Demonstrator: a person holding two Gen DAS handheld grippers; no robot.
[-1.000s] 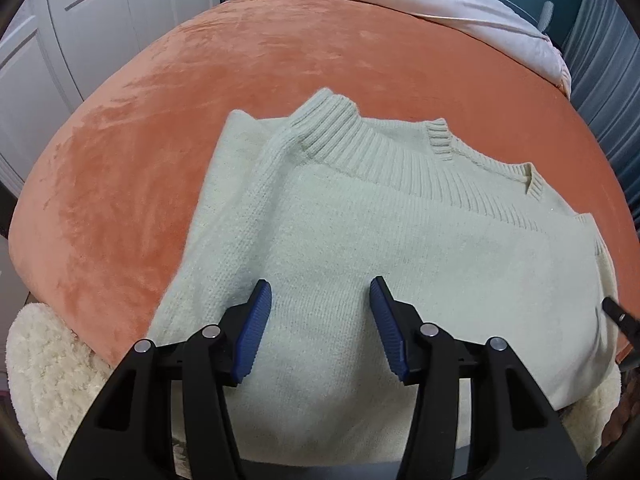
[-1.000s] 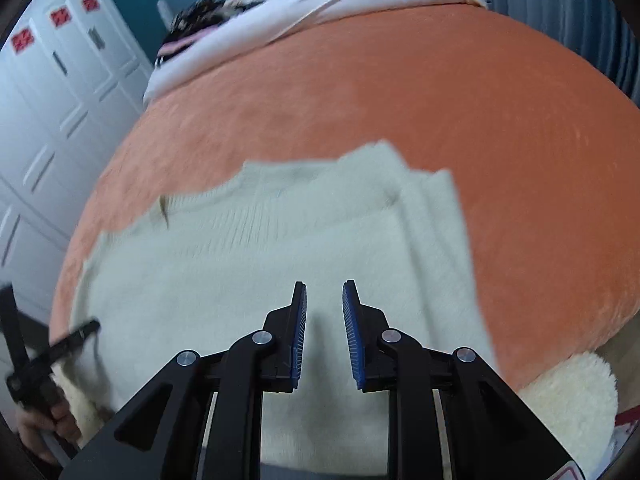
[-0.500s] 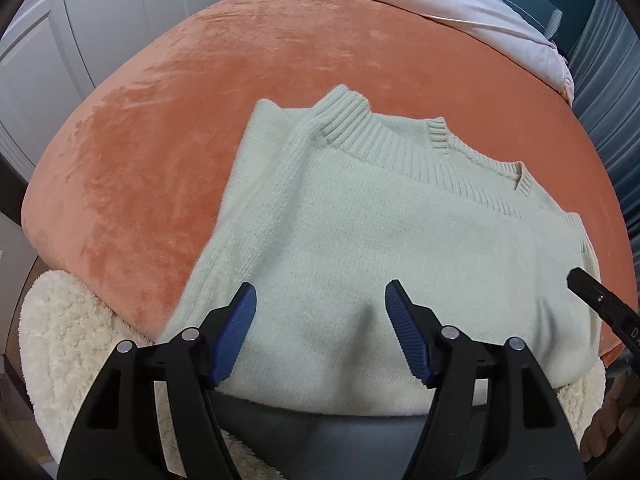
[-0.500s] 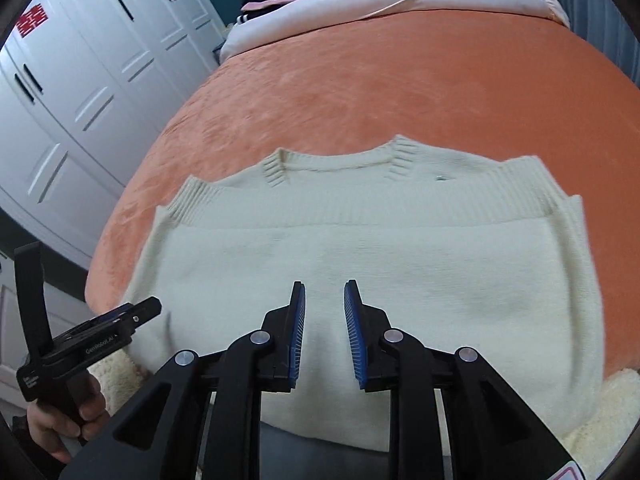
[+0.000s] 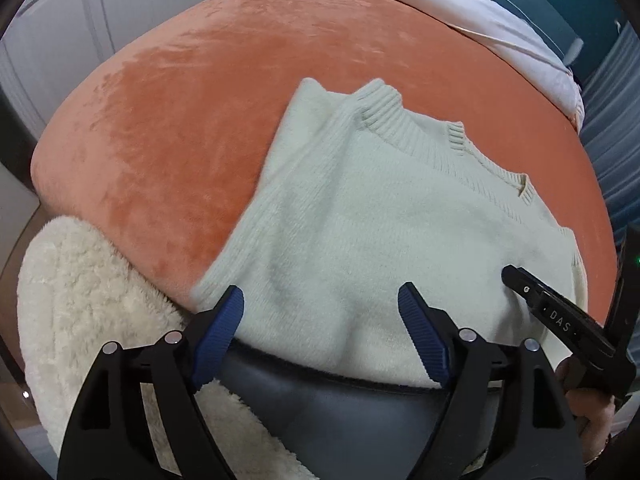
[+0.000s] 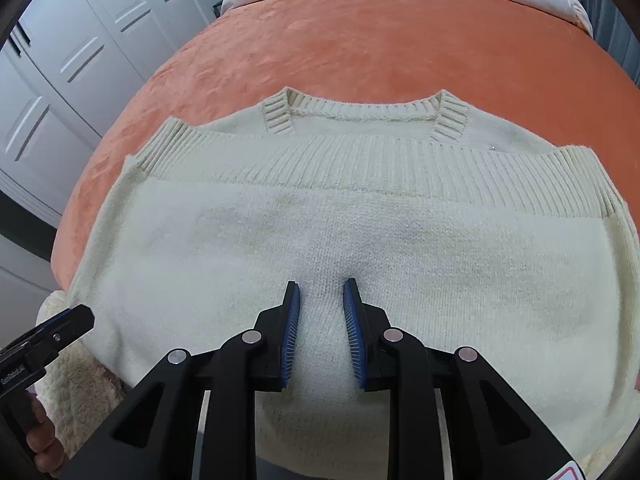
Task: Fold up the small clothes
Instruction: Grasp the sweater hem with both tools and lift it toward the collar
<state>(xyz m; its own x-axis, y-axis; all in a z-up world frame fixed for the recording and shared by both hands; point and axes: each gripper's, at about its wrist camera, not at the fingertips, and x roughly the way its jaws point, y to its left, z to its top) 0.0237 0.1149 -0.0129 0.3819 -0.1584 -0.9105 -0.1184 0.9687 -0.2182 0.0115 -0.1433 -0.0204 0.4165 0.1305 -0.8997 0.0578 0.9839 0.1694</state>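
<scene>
I hold my left claw (image 5: 320,320) spread wide and empty over the near hem of the cream knitted sweater (image 6: 340,216) lying on the orange velvet bed (image 6: 380,44), while my right claw (image 6: 320,300), jaws narrowly parted, presses mid-hem, apparently preparing a fold.

Black hand-held gripper (image 5: 320,316) frames, blue ribbed pads (image 6: 289,330), silver screws; bare skin.

Soft, even indoor light, faint shadows, no glare; strong fisheye bending with dark corners; both views sharp.
</scene>
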